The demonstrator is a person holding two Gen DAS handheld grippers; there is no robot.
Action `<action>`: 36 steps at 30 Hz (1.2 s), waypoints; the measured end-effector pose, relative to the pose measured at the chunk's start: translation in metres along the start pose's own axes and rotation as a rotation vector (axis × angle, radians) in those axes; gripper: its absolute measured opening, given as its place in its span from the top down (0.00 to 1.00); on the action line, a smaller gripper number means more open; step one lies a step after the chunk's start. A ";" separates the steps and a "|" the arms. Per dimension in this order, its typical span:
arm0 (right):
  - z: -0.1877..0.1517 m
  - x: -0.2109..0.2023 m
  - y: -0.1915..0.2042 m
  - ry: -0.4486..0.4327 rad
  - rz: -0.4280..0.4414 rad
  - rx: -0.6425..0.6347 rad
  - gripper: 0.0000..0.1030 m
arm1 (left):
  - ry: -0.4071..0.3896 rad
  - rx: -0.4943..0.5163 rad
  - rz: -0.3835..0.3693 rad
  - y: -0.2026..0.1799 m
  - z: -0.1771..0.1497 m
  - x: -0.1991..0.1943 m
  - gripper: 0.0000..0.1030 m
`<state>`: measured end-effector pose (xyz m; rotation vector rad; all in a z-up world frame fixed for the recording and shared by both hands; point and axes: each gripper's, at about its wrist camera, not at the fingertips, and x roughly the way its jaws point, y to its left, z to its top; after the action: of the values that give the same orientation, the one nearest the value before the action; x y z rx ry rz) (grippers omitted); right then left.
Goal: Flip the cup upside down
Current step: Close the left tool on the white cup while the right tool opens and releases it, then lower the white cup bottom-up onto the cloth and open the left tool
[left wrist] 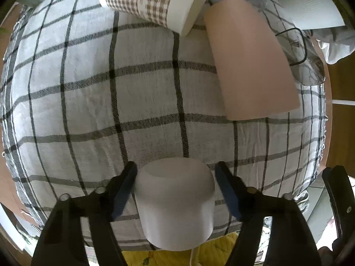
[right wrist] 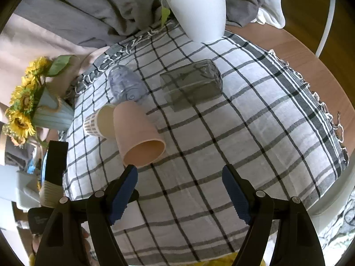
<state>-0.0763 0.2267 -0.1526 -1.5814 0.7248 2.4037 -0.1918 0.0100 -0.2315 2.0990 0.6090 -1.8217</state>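
A white cup [left wrist: 175,201] stands upside down on the checked cloth [left wrist: 88,102], between the fingers of my left gripper [left wrist: 175,181]. The left finger pad touches its side; the right pad stands a little off it. A pink cup [left wrist: 250,66] lies on its side to the far right, also in the right wrist view [right wrist: 137,133]. A houndstooth paper cup [left wrist: 144,0] lies on its side at the top. My right gripper [right wrist: 179,184] is open and empty above the cloth [right wrist: 244,122], just right of the pink cup's mouth.
A smoky square glass [right wrist: 190,86] and a clear bluish glass [right wrist: 126,84] lie on their sides further back. A white plant pot [right wrist: 199,11] stands at the far edge, a sunflower vase [right wrist: 51,115] at the left. Wooden table rim [right wrist: 310,66] on the right.
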 end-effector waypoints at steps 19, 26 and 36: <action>0.002 -0.005 0.011 0.001 0.031 -0.060 0.24 | -0.131 -0.027 0.007 0.006 -0.038 -0.058 0.38; 0.003 -0.006 0.010 -0.006 0.021 -0.067 0.24 | -0.129 -0.046 0.001 0.011 -0.034 -0.039 0.38; 0.007 -0.008 0.001 -0.029 -0.006 -0.056 0.24 | -0.108 -0.036 0.021 0.012 -0.034 -0.032 0.38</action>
<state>-0.0789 0.2297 -0.1427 -1.5631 0.6521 2.4587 -0.1601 0.0118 -0.1954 1.9620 0.5853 -1.8840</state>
